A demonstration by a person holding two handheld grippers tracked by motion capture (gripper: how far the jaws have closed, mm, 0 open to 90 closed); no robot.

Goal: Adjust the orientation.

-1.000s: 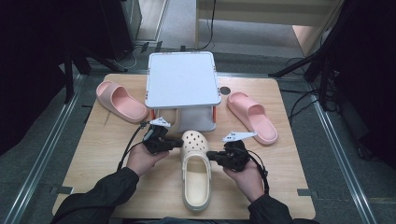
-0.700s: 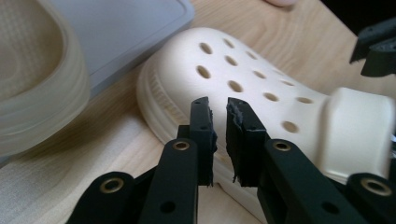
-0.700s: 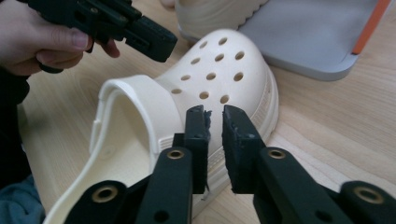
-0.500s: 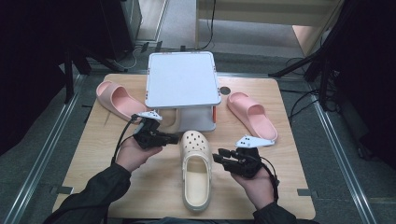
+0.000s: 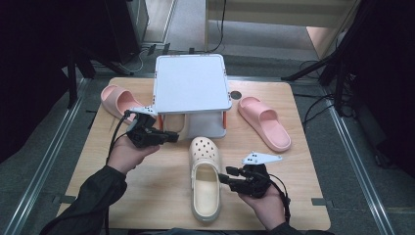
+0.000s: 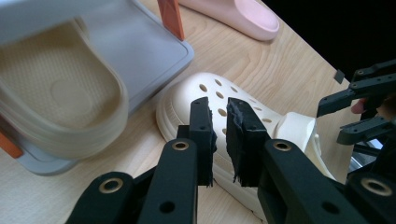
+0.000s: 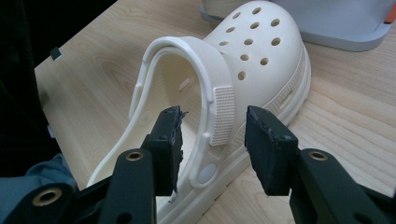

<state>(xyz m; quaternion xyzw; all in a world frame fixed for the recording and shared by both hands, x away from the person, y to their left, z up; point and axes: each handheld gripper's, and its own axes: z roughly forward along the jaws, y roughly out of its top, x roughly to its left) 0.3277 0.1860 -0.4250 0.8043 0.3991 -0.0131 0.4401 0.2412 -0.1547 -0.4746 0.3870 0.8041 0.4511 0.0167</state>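
A cream clog (image 5: 205,181) lies on the wooden table (image 5: 303,196), toe toward the grey rack (image 5: 192,81). My right gripper (image 5: 225,177) is level at the clog's right side, open. Its jaws have just been opening. In the right gripper view the gripper (image 7: 215,123) straddles the clog's heel strap (image 7: 223,112) without touching it. My left gripper (image 5: 171,136) hovers left of the clog's toe, in front of the rack. Its jaws (image 6: 219,105) stand a narrow gap apart with nothing between them, after opening slightly. The perforated toe (image 6: 219,88) lies beyond them.
A beige slipper (image 6: 60,93) rests on the rack's lower shelf. One pink slipper (image 5: 117,100) lies left of the rack and another (image 5: 266,122) to its right. Orange posts (image 6: 170,16) hold up the rack's top plate. The table's edges drop to a dark floor.
Both grippers have come off the clog's sides. The left one moved up and left toward the rack. The right one drew back to the right and opened its jaws.
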